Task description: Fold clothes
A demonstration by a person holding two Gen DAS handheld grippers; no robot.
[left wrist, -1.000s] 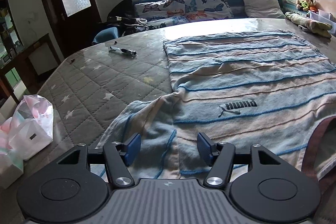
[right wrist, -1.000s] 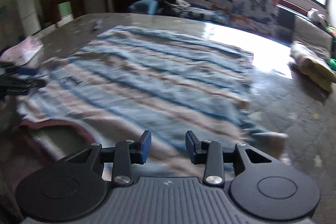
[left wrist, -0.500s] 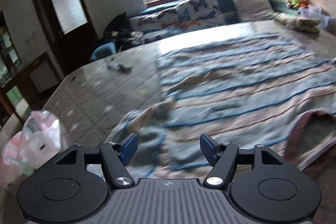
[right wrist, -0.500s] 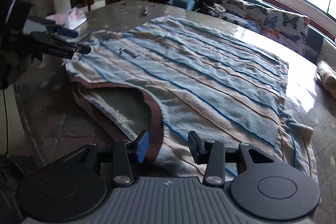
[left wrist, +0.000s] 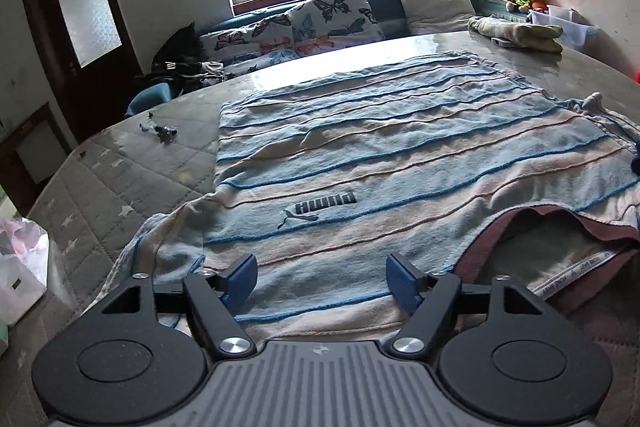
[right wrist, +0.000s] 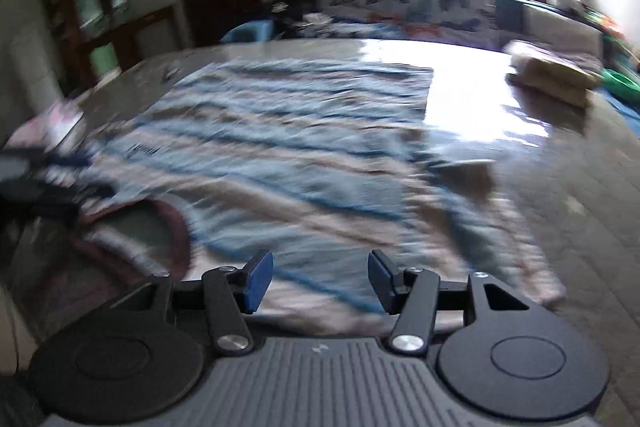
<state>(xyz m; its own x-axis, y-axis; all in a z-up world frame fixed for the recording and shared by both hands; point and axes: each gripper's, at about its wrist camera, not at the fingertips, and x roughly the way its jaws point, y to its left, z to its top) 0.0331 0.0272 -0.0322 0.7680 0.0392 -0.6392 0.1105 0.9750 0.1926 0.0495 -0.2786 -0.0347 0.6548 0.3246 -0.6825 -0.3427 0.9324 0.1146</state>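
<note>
A blue, white and beige striped sweater (left wrist: 380, 155) with a dark logo lies flat on the quilted grey table (left wrist: 120, 187), maroon collar (left wrist: 560, 223) towards me. My left gripper (left wrist: 322, 281) is open and empty over the near shoulder, left of the collar. One sleeve (left wrist: 160, 239) lies bunched at the left. In the blurred right wrist view the sweater (right wrist: 280, 155) spreads ahead, and my right gripper (right wrist: 320, 277) is open and empty over its near edge, right of the collar (right wrist: 176, 227).
A small metal tool (left wrist: 160, 131) lies on the table's left. A folded yellowish cloth (left wrist: 516, 33) sits at the far right corner. A pink-white bag (left wrist: 20, 267) stands off the left edge. A sofa with butterfly cushions (left wrist: 320, 19) lies beyond.
My left gripper has shifted right from the bunched sleeve towards the collar. My right gripper has swung right and is moving, blurring its view. Both stay open.
</note>
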